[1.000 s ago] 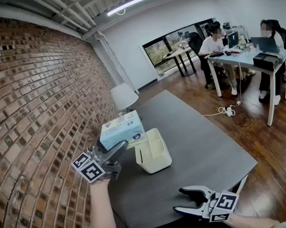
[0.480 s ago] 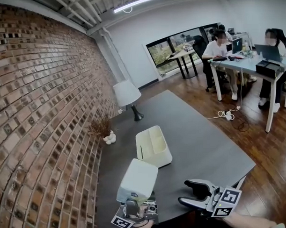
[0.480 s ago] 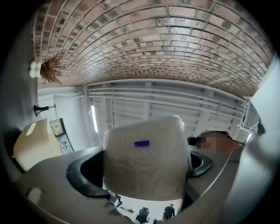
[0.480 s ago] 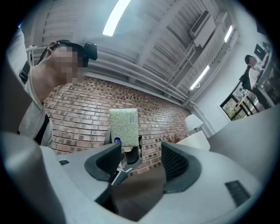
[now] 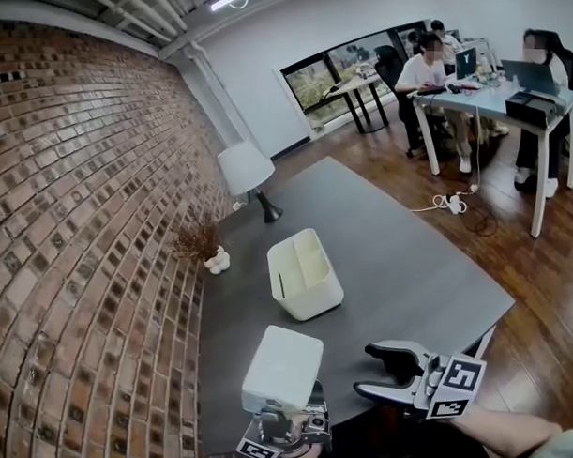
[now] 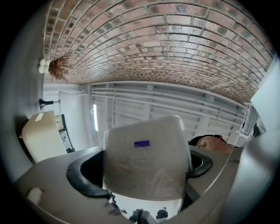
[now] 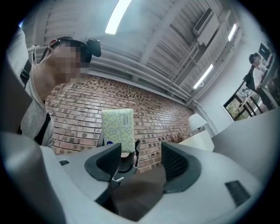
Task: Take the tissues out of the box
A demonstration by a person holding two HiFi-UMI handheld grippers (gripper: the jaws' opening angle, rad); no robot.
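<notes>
The tissue pack (image 5: 282, 368), a pale soft-wrapped block, is out of the box and clamped at its near end in the left claw (image 5: 282, 417). It is held over the near-left corner of the surface (image 5: 416, 275). In the left gripper view the pack (image 6: 146, 164) fills the gap between the two dark jaws, which press on it from either side, and a small blue mark shows on its wrapper. Seen from the right gripper view, the pack (image 7: 118, 128) stands upright above the left claw (image 7: 124, 158), lifted clear of the surface, with its speckled face showing.

The box (image 5: 304, 274), a cream open-topped container, sits on the surface just beyond the pack, nearer the left edge than the right. The pack and the box are apart. The box also shows at the left of the left gripper view (image 6: 41, 136).

The right claw (image 5: 370, 370) hovers over the near edge, to the right of the pack and not touching it. Its jaws are spread wide with nothing between them (image 7: 140, 164).

Along the left edge, a small dried plant (image 5: 200, 241) sits beyond the box. A white-shaded lamp (image 5: 246, 168) stands near the far-left corner. A brick wall (image 5: 80, 216) runs beside the left edge. Well beyond the far edge, people (image 5: 428, 73) sit at a white desk (image 5: 488, 101).
</notes>
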